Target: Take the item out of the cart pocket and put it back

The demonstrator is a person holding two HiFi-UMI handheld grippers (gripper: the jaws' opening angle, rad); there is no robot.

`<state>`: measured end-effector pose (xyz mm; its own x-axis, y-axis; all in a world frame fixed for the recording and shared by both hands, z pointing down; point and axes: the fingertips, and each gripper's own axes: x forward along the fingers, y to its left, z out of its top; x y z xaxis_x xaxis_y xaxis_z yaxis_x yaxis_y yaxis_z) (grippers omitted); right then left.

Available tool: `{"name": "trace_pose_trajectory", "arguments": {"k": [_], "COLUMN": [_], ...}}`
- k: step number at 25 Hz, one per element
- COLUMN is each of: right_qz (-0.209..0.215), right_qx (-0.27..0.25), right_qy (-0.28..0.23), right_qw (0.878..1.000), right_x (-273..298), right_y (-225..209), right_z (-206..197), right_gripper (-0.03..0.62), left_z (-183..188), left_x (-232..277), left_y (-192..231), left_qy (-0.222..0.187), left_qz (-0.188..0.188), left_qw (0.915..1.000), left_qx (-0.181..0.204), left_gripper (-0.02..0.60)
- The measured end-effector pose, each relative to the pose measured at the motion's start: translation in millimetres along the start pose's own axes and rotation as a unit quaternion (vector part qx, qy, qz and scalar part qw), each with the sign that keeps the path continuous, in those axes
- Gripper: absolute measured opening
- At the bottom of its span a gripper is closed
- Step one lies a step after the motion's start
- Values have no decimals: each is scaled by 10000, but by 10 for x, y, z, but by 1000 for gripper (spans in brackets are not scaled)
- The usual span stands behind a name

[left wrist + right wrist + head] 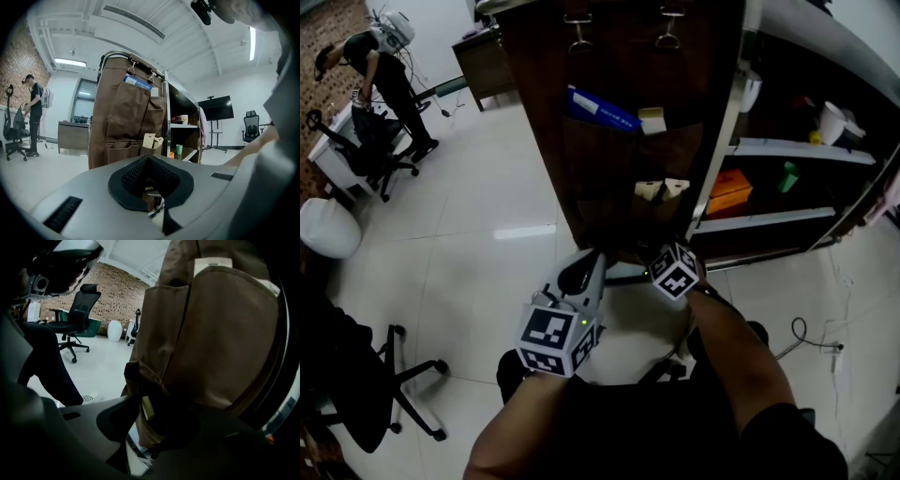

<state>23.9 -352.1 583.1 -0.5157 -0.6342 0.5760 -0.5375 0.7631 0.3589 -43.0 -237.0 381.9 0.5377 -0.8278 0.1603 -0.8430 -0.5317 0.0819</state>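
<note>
Right claw (149, 420): jaws wide apart, straddling the low pocket (157, 380) at the bottom edge of the cart (225, 333), a pale item (146, 408) showing inside between them. Its forearm stretches forward, angled down. Left claw (149, 190): jaws together, held about level, short of the cart.

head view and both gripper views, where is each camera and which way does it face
Head view: on the person's head, facing steeply down at the cart; forearms, left gripper and right gripper show.
Left gripper view: on that gripper, facing about level at the cart's pocketed side; own jaws, a forearm.
Right gripper view: on that gripper, close against a cart pocket; own jaws, a trouser leg.
Shared: head and left gripper views both show the blue packet.
</note>
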Motion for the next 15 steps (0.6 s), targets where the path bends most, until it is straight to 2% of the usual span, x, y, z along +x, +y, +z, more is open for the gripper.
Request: {"name": "trace_pose_trajectory", "arguments": {"k": [4, 10, 15], "right_qz": [-44, -78, -135], "right_qx": [-256, -89, -78], "right_qy": [257, 351, 420], "right_qw": [9993, 9993, 9990], "right_x": [89, 145, 134], "right_y": [46, 35, 22], "right_z": [-93, -118, -143], "right_gripper": [153, 152, 101], "left_z": [-9, -17, -18], "left_x": [-63, -121, -118], "left_y": [-9, -7, -26], "left_qy": [9, 15, 14], "left_qz": [-18, -27, -62], "left_qw": [10000, 10000, 9999], "left_qx": [43, 85, 83], "left_gripper": [0, 0, 0]}}
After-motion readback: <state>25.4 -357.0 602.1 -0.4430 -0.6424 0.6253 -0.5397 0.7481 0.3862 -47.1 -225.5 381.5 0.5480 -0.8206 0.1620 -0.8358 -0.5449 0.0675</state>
